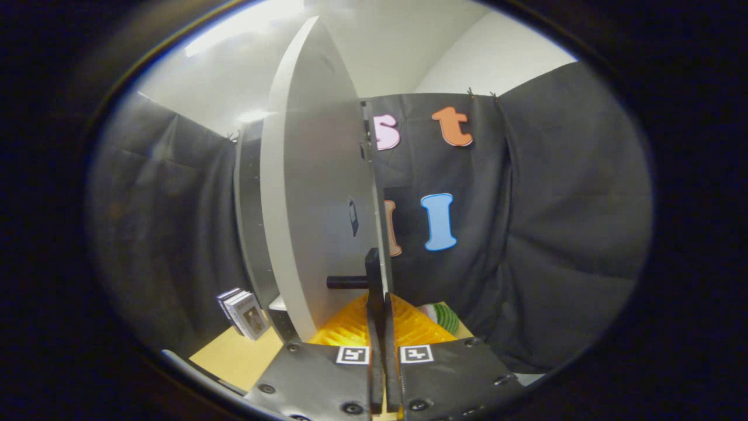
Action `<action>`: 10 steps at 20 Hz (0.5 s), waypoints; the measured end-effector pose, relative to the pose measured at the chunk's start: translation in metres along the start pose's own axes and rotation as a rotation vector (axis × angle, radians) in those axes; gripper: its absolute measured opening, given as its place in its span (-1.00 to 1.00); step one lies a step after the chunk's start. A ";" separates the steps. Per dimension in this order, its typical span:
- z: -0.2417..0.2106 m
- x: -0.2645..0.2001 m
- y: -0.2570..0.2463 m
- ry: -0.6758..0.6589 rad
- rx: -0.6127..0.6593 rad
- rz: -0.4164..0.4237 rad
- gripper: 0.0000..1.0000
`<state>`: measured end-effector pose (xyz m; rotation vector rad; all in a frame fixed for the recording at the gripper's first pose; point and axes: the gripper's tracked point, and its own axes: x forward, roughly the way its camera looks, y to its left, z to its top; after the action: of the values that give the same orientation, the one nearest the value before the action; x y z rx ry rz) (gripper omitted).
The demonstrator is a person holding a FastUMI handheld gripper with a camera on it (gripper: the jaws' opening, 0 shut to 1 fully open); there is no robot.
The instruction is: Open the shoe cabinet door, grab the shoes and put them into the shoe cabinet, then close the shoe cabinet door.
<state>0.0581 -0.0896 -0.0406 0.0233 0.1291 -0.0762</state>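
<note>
Shoe cabinet door [315,193], a pale grey panel, stands swung out and is seen almost edge-on, rising tall just ahead of the tongs [378,275]. Its dark handle [347,282] sticks out sideways from the panel's lower part, ending right at the fingers. The fingers [373,304] lie pressed close together with hardly any gap, their tips at the door's near edge beside the handle; whether they pinch the handle or the edge of the panel, or merely touch it, I cannot tell, since the tips overlap it.

Behind the door, on its left, the dark body of the cabinet [248,193] shows as a narrow upright strip. A small dark patch [353,217] sits on the door's face above the handle.

Below the door and just beyond the fingers lies a yellow ribbed thing [345,327], a basket or mat, I cannot say which. To its right sits something striped green and white [443,316], partly hidden. Left of the cabinet's foot a small stack of boxes [242,313] stands tilted on the tan worktop [234,356]. Black cloth [555,234] hangs all around as the wall.
</note>
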 end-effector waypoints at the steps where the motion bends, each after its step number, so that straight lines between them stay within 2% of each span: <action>1: 0.000 0.000 -0.002 -0.002 -0.004 -0.003 -0.89; 10: 0.002 0.006 -0.028 0.000 0.010 0.025 -0.91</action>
<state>0.0624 -0.1180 -0.0398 0.0350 0.1286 -0.0520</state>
